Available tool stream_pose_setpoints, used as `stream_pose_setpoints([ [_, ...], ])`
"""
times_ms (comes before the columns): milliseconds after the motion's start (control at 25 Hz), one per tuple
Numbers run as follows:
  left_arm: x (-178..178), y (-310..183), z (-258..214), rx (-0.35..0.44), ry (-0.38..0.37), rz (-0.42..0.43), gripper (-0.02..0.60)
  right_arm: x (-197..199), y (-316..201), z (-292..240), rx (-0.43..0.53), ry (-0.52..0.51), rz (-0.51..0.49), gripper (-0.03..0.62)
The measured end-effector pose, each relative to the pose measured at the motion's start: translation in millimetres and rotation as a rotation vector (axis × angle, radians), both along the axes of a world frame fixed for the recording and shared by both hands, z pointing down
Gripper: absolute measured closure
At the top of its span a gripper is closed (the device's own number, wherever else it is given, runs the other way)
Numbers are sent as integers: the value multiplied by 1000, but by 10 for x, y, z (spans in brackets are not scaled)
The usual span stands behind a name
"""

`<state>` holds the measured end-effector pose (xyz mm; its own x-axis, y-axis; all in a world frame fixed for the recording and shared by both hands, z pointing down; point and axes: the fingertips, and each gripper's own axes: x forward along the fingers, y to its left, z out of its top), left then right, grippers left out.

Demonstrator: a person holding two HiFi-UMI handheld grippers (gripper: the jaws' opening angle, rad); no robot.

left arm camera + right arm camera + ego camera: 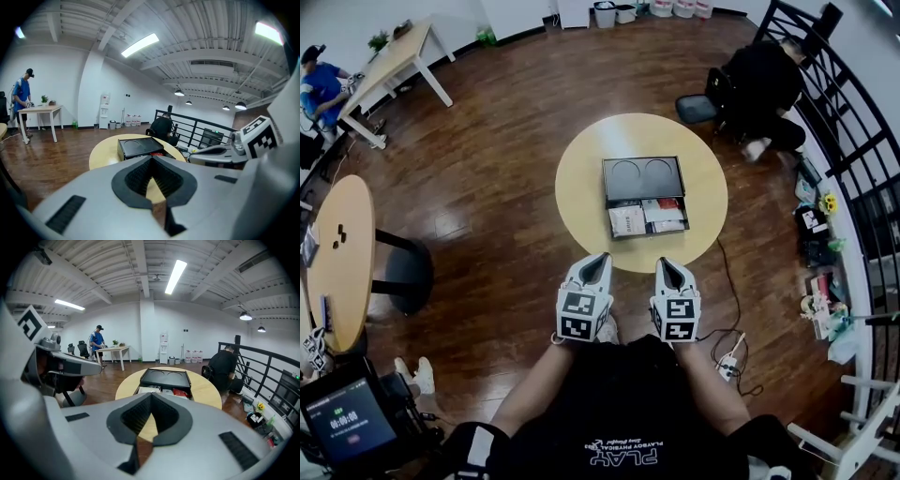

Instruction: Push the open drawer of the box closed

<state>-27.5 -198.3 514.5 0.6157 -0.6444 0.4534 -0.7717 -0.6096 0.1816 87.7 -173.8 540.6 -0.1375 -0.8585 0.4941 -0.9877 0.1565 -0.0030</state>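
A black box (642, 176) sits on the middle of a round yellow table (581, 187), and its drawer (647, 217) is pulled out toward me, showing white and red packets. My left gripper (598, 256) and right gripper (664, 262) hover side by side at the table's near edge, short of the drawer, both shut with nothing between the jaws. In the left gripper view the left gripper (152, 158) points at the box (139, 146) from the left. In the right gripper view the right gripper (151, 395) faces the open drawer (161, 390).
A person in black (764, 80) crouches by the black railing (853, 141) at the far right. Another round table (337, 253) stands to the left, a long table (394, 56) and a person in blue (321, 89) beyond. A power strip (729, 361) and clutter lie on the floor right.
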Motion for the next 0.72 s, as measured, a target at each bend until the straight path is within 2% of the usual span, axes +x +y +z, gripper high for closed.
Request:
stream_pose_setpoints([
  [200,3,-137,173,-18,-6,3,584,-71,-159,64,4,4,3,589],
  [360,84,-151,188,-33,-2,30,584,-4,-155,122,-27,-3,36,589],
  [720,157,-399,408,-84,-26,18,584,35,-349,374,-84,-36,17,589],
])
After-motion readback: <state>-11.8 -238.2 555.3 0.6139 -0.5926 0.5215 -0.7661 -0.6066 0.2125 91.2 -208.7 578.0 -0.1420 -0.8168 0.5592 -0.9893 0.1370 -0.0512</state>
